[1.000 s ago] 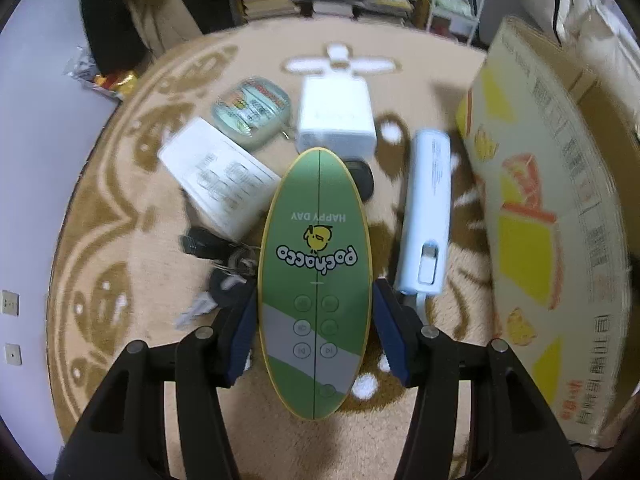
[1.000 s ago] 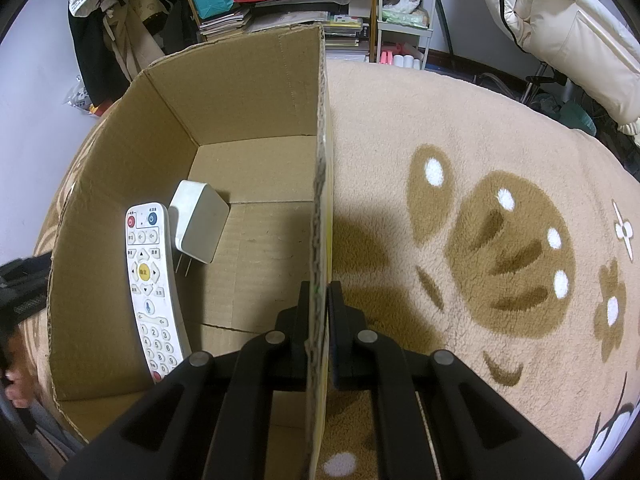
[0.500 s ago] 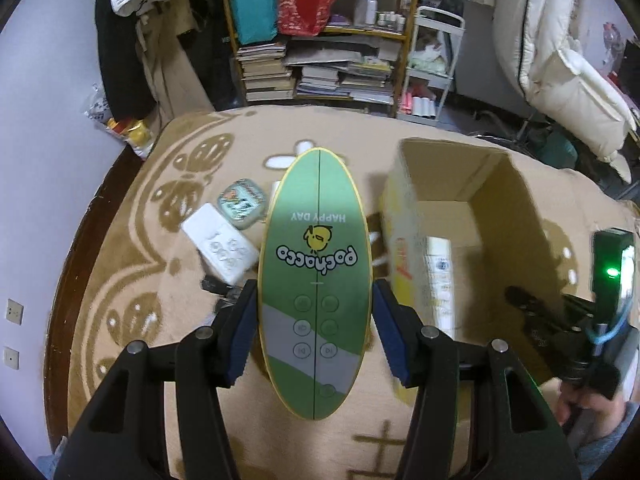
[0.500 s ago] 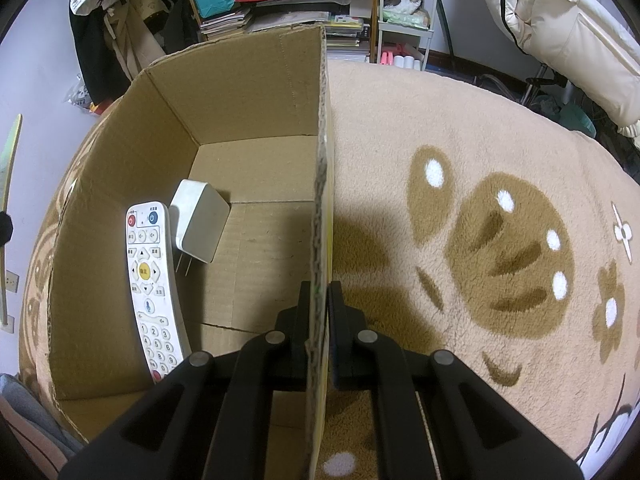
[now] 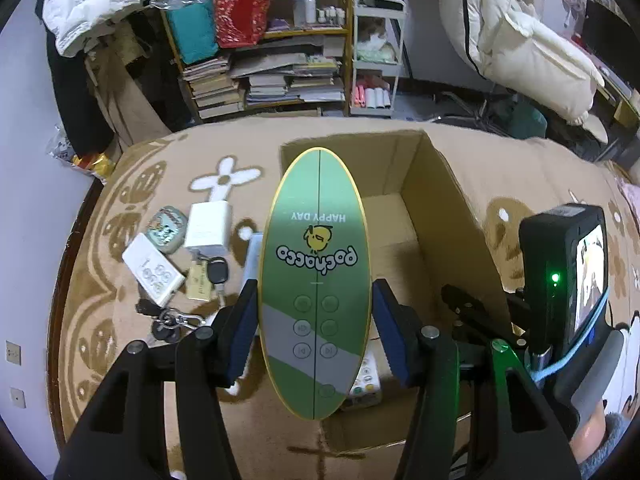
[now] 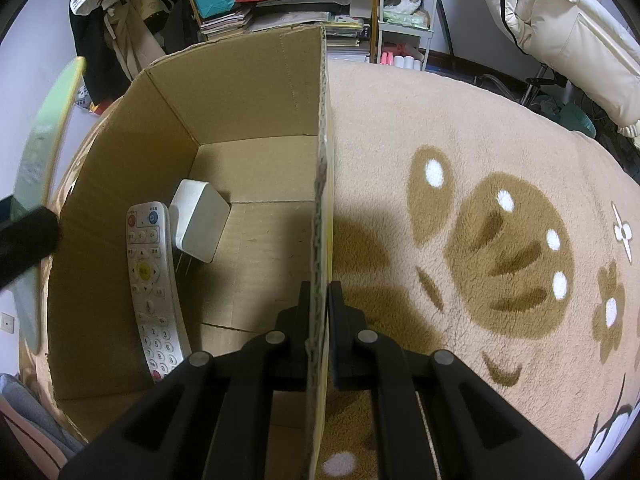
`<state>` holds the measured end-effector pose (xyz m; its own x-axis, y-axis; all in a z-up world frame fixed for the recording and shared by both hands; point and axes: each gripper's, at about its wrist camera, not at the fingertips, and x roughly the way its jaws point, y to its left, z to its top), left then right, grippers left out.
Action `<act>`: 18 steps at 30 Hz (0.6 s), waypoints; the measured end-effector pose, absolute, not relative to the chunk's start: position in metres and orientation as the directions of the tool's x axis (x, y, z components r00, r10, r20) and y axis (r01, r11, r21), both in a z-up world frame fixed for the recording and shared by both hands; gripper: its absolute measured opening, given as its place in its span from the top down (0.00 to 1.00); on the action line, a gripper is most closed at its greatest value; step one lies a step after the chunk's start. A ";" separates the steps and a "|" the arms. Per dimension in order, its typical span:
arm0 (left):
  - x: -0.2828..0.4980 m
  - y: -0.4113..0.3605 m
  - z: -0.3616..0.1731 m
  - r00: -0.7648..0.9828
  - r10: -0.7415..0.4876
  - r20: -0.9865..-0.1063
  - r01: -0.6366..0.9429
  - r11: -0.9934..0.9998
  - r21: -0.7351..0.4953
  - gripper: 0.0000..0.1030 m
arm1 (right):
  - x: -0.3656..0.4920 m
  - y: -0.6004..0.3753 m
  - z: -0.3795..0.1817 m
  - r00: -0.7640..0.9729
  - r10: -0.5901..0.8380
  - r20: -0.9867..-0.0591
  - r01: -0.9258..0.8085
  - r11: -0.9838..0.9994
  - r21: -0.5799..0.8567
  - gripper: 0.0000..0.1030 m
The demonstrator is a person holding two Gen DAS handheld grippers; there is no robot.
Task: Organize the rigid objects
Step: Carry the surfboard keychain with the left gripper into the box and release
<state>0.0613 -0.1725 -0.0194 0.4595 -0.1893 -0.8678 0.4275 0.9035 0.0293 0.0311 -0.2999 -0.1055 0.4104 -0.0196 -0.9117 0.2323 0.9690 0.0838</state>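
1. The left gripper (image 5: pixel 316 330) has its two blue pads clamped on the sides of a green oval board (image 5: pixel 316 280), held about half open around it. The board bears a yellow cartoon figure and round button marks, and hangs in the air over the near left part of the cardboard box (image 5: pixel 436 216).
2. The right gripper (image 6: pixel 319 312) is pinched almost fully closed on the upright right wall of the same box (image 6: pixel 322 200), one finger inside and one outside.
3. Inside the box lie two things: a white remote control (image 6: pixel 154 284) along the left wall and a white plug adapter (image 6: pixel 199 226) touching it at its upper end.
4. The box stands on a beige rug (image 6: pixel 500 220) with brown patterns and white dots, which covers most of the floor.
5. On the rug left of the box, seen from the left wrist, lie a white charger block (image 5: pixel 210 224), a small round tin (image 5: pixel 166 229), a white card-like pack (image 5: pixel 154 274), a car key with a tan tag (image 5: pixel 210 276), one more bunch of keys (image 5: pixel 166 322), and a pale long object mostly hidden behind the board.
6. Beyond the rug are a cluttered wooden shelf (image 5: pixel 256 60) stacked with books and bags, a white trolley (image 5: pixel 376 60), and pale padded coats hanging at the right.
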 end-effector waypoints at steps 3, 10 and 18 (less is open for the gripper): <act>0.060 -0.182 -0.028 0.448 -0.184 -0.875 0.447 0.894 0.041 0.47 | 0.032 -0.300 -0.106 0.410 -0.020 -0.912 0.232 0.969 0.083 0.93; 0.058 -0.197 -0.043 0.422 -0.175 -0.890 0.479 0.876 0.054 0.47 | 0.031 -0.299 -0.105 0.411 -0.022 -0.911 0.230 0.970 0.080 0.92; 0.056 -0.196 -0.042 0.404 -0.172 -0.898 0.492 0.869 0.055 0.47 | 0.028 -0.292 -0.106 0.414 -0.030 -0.910 0.223 0.972 0.069 0.92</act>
